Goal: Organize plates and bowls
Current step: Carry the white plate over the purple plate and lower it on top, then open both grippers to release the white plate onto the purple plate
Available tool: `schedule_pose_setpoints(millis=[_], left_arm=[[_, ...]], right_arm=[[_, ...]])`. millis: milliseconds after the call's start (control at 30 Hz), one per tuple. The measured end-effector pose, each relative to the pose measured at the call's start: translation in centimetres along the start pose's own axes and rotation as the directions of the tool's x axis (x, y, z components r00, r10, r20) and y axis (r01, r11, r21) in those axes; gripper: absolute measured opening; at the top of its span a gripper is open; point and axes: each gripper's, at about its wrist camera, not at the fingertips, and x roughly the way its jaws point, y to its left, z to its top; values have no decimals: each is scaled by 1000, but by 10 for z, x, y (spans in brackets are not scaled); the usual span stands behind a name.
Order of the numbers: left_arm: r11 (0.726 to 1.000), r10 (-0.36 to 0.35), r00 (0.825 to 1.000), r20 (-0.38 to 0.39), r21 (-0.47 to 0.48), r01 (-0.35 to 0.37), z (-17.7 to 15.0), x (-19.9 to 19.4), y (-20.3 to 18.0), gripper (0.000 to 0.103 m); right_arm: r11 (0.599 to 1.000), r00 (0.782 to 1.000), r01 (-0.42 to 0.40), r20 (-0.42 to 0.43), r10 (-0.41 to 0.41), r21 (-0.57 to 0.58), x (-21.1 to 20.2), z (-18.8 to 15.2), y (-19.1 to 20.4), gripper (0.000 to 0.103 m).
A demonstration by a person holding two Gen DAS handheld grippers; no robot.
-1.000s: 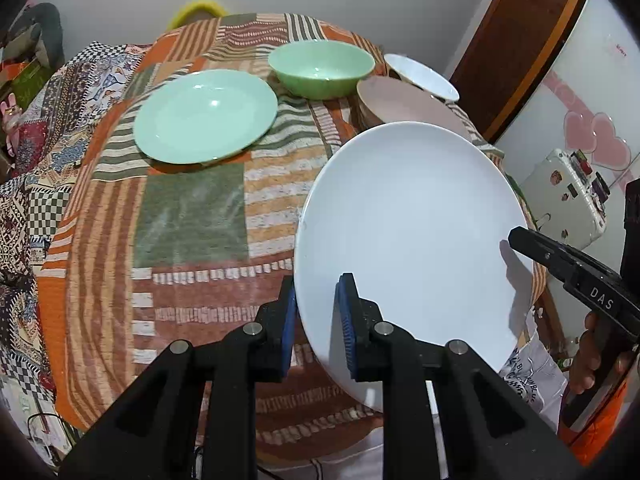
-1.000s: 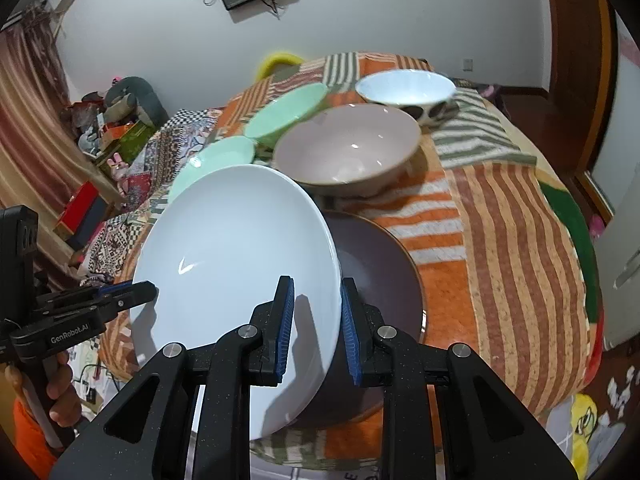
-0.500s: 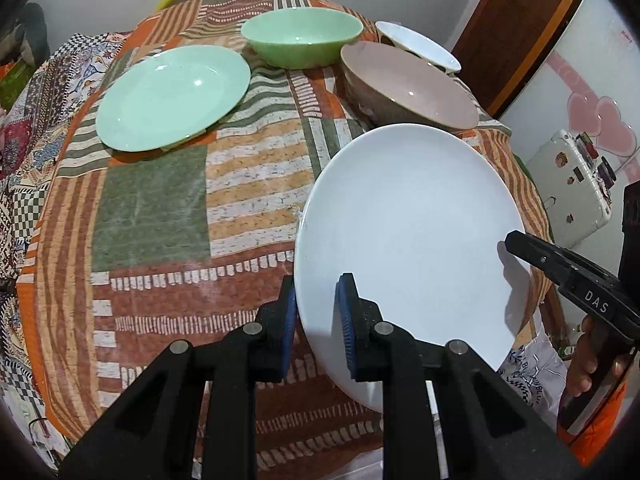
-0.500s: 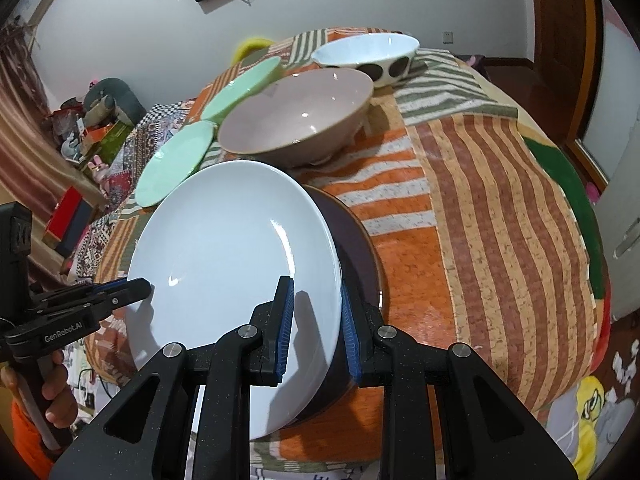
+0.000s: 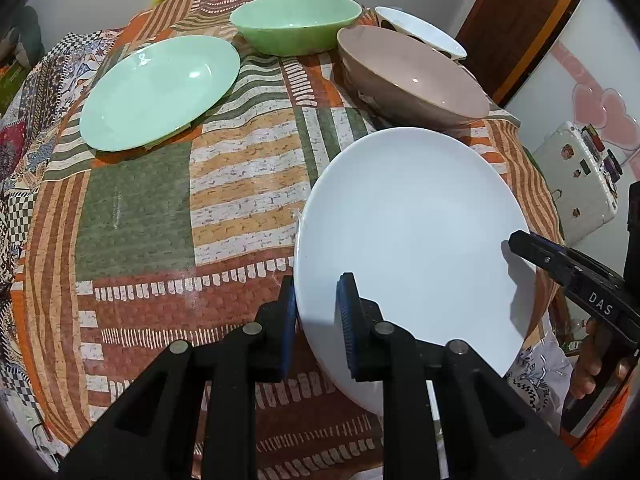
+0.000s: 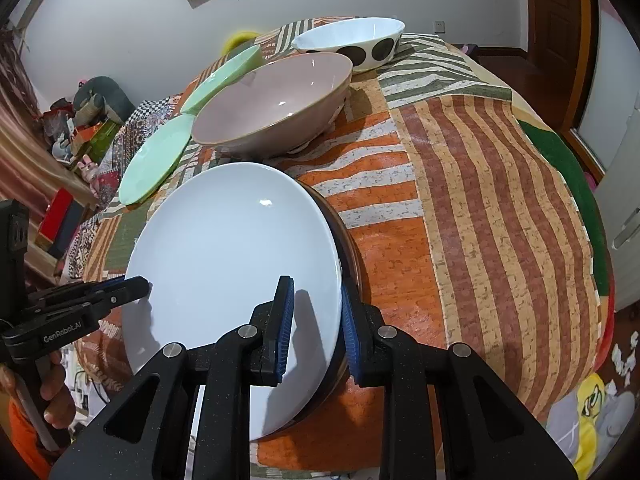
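A large white plate (image 5: 412,232) is held between both grippers. My left gripper (image 5: 316,320) is shut on its near left rim. My right gripper (image 6: 314,322) is shut on the opposite rim of the white plate (image 6: 232,264), which lies almost flat on a dark brown plate (image 6: 347,256) whose edge shows beneath it. Farther back stand a beige bowl (image 5: 412,76), a green bowl (image 5: 296,22), a green plate (image 5: 160,90) and a white bowl with dark dots (image 6: 352,42).
The round table wears a striped patchwork cloth (image 5: 140,208). A white appliance (image 5: 580,188) stands to the right of the table, a wooden door (image 5: 520,16) behind it. Clutter and boxes (image 6: 68,132) lie on the left.
The white plate has come down from a tilt onto the dark brown plate, now covering nearly all of it. Both grippers have kept their hold and moved lower toward the table.
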Motion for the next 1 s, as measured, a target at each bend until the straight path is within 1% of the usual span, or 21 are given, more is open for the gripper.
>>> schedule_pose_setpoints(millis=[233, 400, 567, 667, 733, 767, 867, 933, 1000], left_arm=[[1000, 8, 1000, 3, 5, -8, 4, 5, -3, 21], [1000, -5, 1000, -3, -10, 5, 5, 7, -1, 21], [1000, 2, 1000, -6, -7, -2, 4, 7, -2, 22], [1000, -4, 1000, -10, -11, 4, 5, 7, -2, 22], [1000, 9, 1000, 0, -9, -9, 6, 5, -1, 22], [1000, 18, 1000, 6, -6, -18, 6, 4, -1, 22], [1000, 6, 1000, 20, -13, -6, 7, -4, 2, 22], [1000, 4, 999, 47, -11, -3, 7, -14, 4, 22], [1000, 10, 997, 81, -1, -10, 7, -27, 6, 22]], right_arm=[[1000, 1000, 26, 15, -26, -17, 0, 2, 3, 22], [999, 999, 34, 20, -33, -25, 0, 1, 4, 24], [997, 998, 64, 24, -63, -51, 0, 2, 9, 24], [992, 995, 97, 28, -95, -76, 0, 1, 12, 24], [985, 990, 136, 50, -132, -102, -3, 3, 15, 24], [984, 990, 137, 59, -131, -111, -5, 4, 16, 24], [984, 990, 133, 70, -126, -119, -11, 8, 19, 24], [981, 987, 146, 82, -136, -128, -14, 11, 21, 24], [982, 988, 141, 89, -130, -129, -18, 12, 24, 24]])
